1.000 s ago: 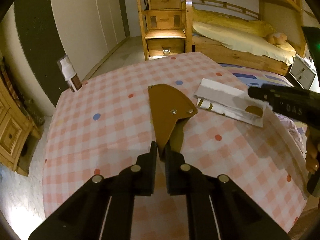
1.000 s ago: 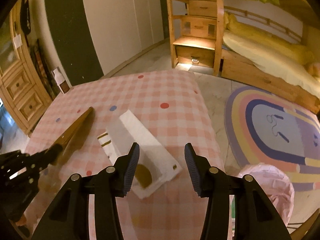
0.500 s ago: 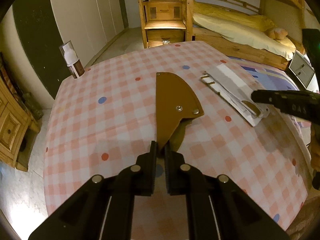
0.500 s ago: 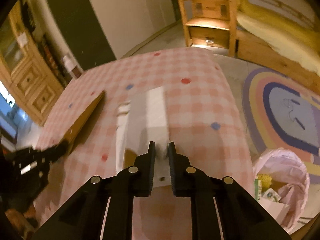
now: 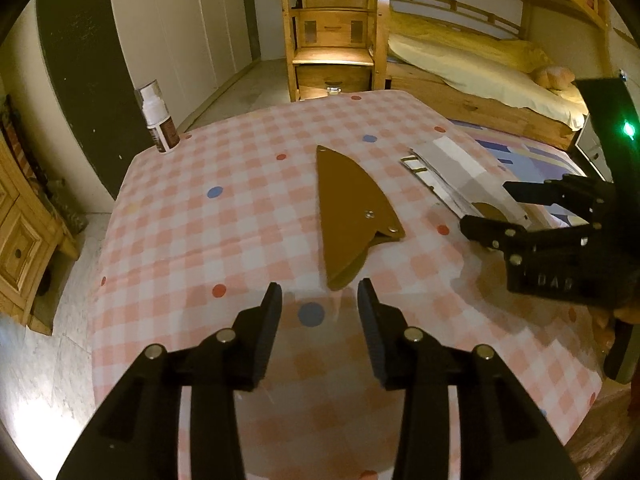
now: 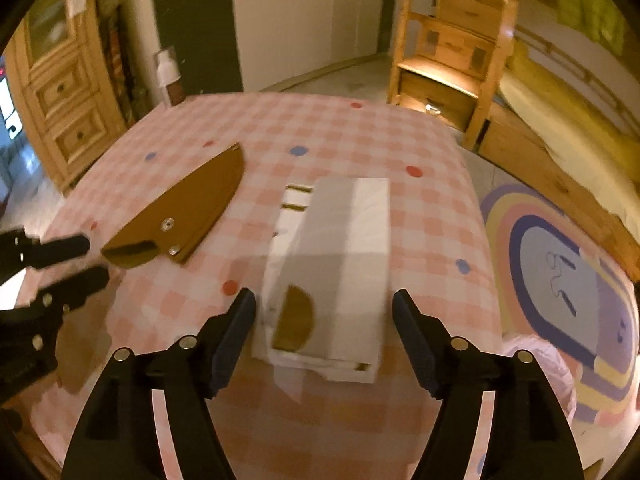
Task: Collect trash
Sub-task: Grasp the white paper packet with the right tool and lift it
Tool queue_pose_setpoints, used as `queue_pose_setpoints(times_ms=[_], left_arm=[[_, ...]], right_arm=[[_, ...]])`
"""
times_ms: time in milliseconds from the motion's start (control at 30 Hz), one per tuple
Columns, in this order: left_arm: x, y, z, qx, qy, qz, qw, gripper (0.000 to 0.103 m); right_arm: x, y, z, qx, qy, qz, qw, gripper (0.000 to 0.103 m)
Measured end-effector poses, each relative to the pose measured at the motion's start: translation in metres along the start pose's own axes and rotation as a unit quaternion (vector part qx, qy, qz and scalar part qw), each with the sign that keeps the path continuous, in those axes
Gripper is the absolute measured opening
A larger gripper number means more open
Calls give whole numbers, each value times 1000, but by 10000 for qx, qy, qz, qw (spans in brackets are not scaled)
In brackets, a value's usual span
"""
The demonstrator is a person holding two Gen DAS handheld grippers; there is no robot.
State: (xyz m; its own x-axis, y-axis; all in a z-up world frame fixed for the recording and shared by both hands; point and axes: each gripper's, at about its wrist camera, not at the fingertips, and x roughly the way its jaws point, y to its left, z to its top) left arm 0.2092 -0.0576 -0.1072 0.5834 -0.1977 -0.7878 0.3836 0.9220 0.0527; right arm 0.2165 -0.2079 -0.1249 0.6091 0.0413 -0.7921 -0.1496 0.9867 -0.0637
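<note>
Both tongs open over the checked desk, neither holding trash.

The left tongs point(image 5: 319, 303) have just been opening, part-way apart, empty, with the brown sheath point(image 5: 352, 216) lying flat just beyond their tips. The right tongs point(image 6: 323, 312) have just been opening wide, astride the near end of the flattened white box point(image 6: 340, 264) without pressing it, near the desk's point(image 6: 360, 136) right edge. A pink bin bag point(image 6: 540, 364) sits on the floor past that edge; its contents are hidden.

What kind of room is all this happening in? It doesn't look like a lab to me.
Most likely a child's bedroom at home: a wooden bunk bed with drawer steps, a rainbow rug on the floor, and a table under a pink checked cloth.
</note>
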Motion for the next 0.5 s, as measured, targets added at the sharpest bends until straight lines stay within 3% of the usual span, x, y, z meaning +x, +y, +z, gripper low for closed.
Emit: queue_pose_setpoints(times_ms=[100, 200, 267, 300, 367, 500], left_arm=[[0, 5, 0, -61, 7, 1, 10000, 38], [0, 9, 0, -121, 16, -23, 9999, 38], [0, 9, 0, -125, 18, -40, 9999, 38], [0, 9, 0, -123, 19, -46, 9999, 38], [0, 9, -1, -120, 28, -63, 9999, 38], [1, 7, -1, -161, 40, -154, 9997, 38]], right_arm=[[-1, 0, -1, 14, 51, 4, 10000, 70], [-3, -4, -2, 151, 107, 190, 9996, 56], [-6, -5, -3, 177, 107, 179, 9996, 39], [-7, -4, -4, 171, 100, 155, 9997, 35], [-12, -3, -5, 120, 7, -5, 9999, 11], [-32, -7, -4, 289, -293, -140, 9991, 9]])
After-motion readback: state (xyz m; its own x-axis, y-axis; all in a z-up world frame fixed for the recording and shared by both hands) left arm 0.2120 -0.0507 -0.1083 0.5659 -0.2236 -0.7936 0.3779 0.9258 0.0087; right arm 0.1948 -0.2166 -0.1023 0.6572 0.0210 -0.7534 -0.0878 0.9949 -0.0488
